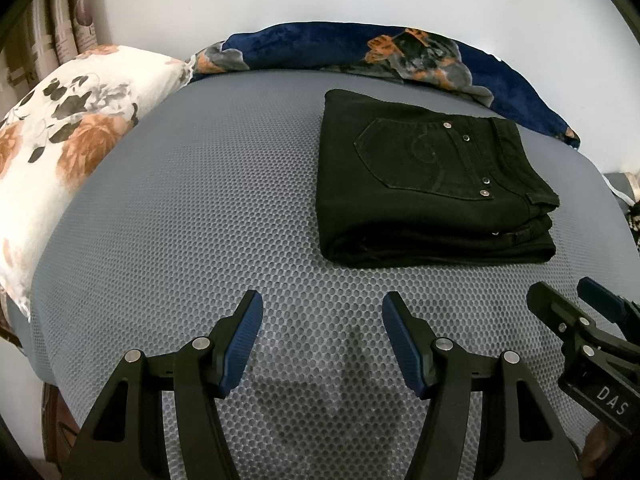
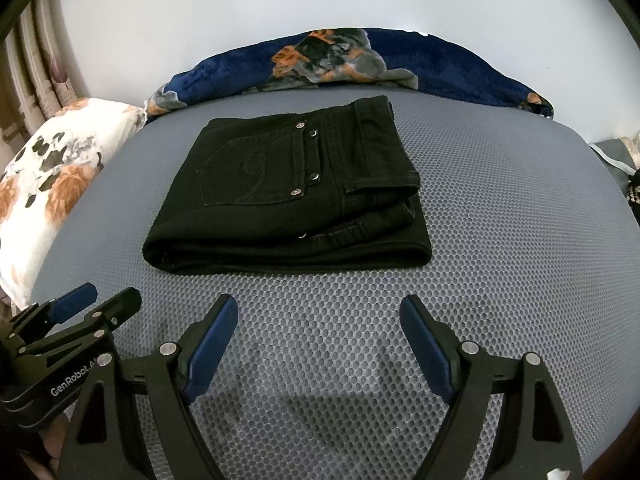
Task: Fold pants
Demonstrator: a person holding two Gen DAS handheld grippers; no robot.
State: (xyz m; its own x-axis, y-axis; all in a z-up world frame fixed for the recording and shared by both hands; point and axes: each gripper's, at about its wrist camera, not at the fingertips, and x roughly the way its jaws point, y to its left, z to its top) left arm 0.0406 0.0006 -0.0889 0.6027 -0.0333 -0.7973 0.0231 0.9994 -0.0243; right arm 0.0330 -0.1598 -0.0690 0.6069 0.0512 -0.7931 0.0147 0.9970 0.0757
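Observation:
Black pants (image 1: 424, 188) (image 2: 288, 200) lie folded into a compact rectangle on the grey mesh-covered bed (image 1: 200, 200) (image 2: 500, 220), back pocket with metal studs facing up. My left gripper (image 1: 322, 308) hovers open over bare mesh, nearer than the pants and to their left, nothing between its blue pads. My right gripper (image 2: 318, 312) stands open just in front of the pants' folded edge, also empty. Each gripper shows at the edge of the other's view: the right gripper (image 1: 568, 300) at lower right, the left gripper (image 2: 108, 300) at lower left.
A white floral pillow (image 1: 60, 152) (image 2: 48, 176) lies along the left side of the bed. A dark blue floral blanket (image 1: 360, 48) (image 2: 400, 60) is bunched against the white wall at the back. Curtains (image 1: 60, 20) hang at the far left.

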